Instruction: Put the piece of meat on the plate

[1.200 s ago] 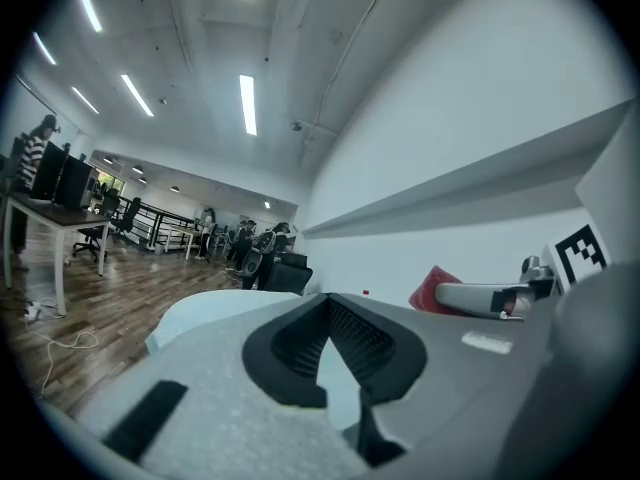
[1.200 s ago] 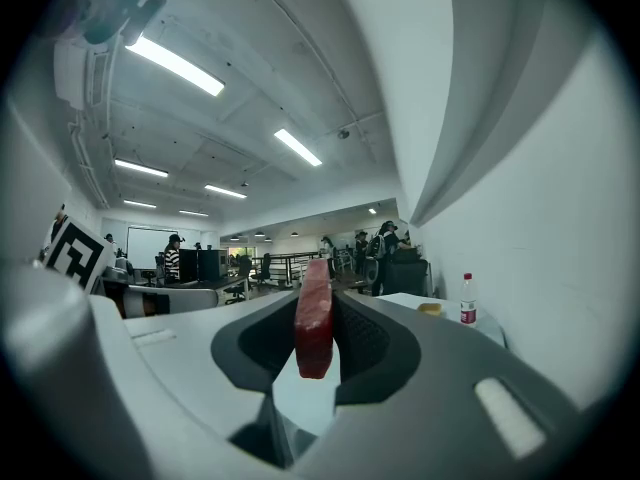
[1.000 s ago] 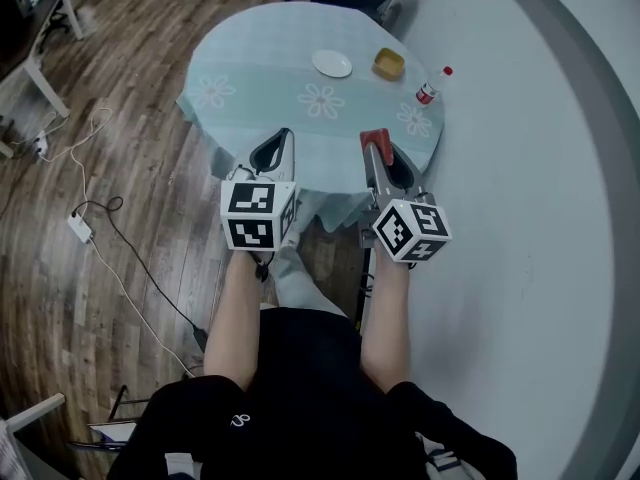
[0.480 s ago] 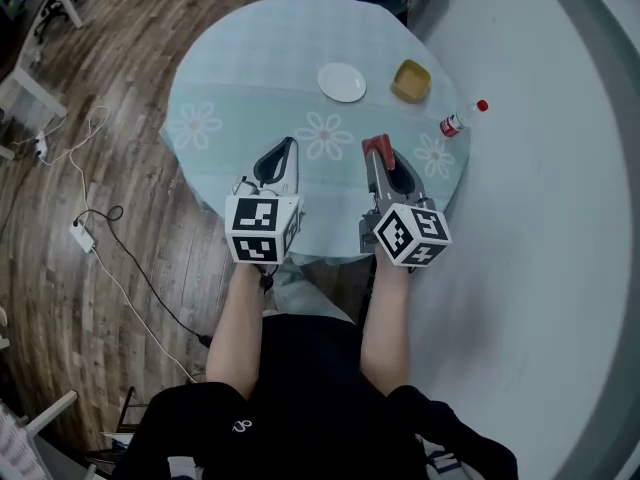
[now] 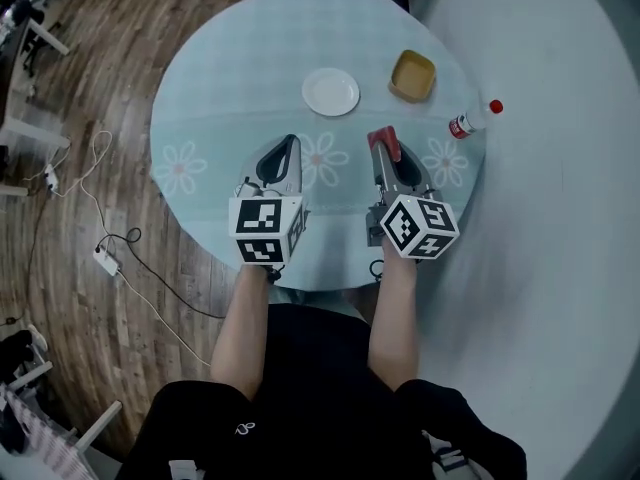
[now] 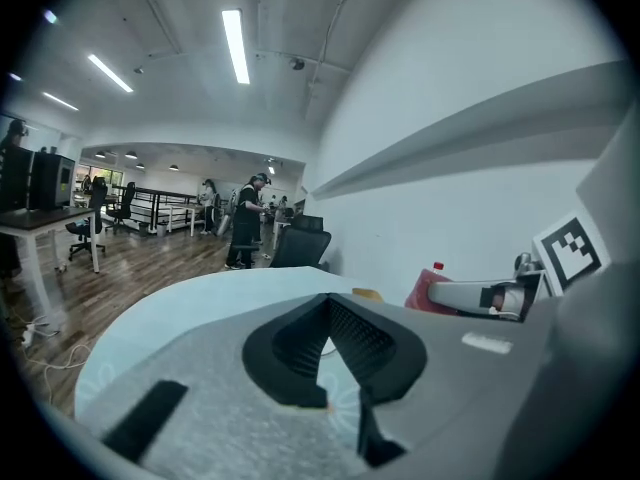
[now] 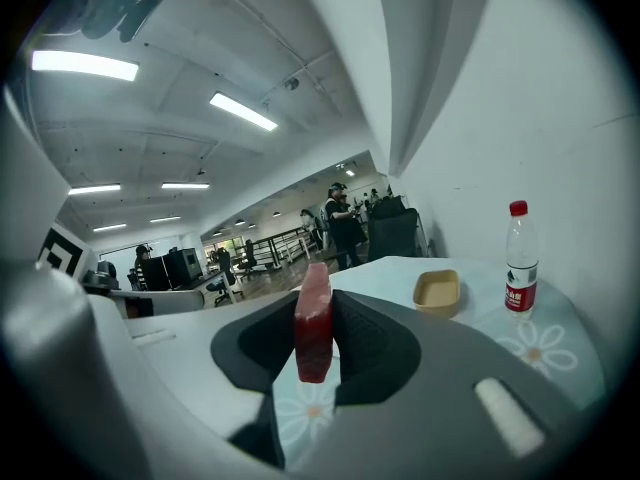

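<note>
The white plate [image 5: 330, 92] lies bare on the round table [image 5: 210, 118], beyond both grippers. A dark red piece of meat [image 5: 384, 144] [image 7: 313, 323] stands upright between the jaws of my right gripper [image 5: 386, 148] [image 7: 315, 320], which is shut on it over the table's near right part. The plate is ahead of that gripper and to its left. My left gripper [image 5: 290, 146] [image 6: 325, 300] hovers beside it with its jaws closed together on nothing. The left gripper view shows the meat [image 6: 428, 288] from the side. Neither gripper view shows the plate.
A tan square bowl [image 5: 412, 75] [image 7: 437, 292] sits to the right of the plate. A red-capped water bottle [image 5: 473, 120] [image 7: 519, 258] is at the table's right edge. Flower prints mark the pale blue cloth. Cables and a power strip [image 5: 106, 260] lie on the wooden floor at left.
Both grippers have come forward from the table's near edge to over its near half, the right one carrying the meat. The plate, bowl and bottle now lie closer ahead.
</note>
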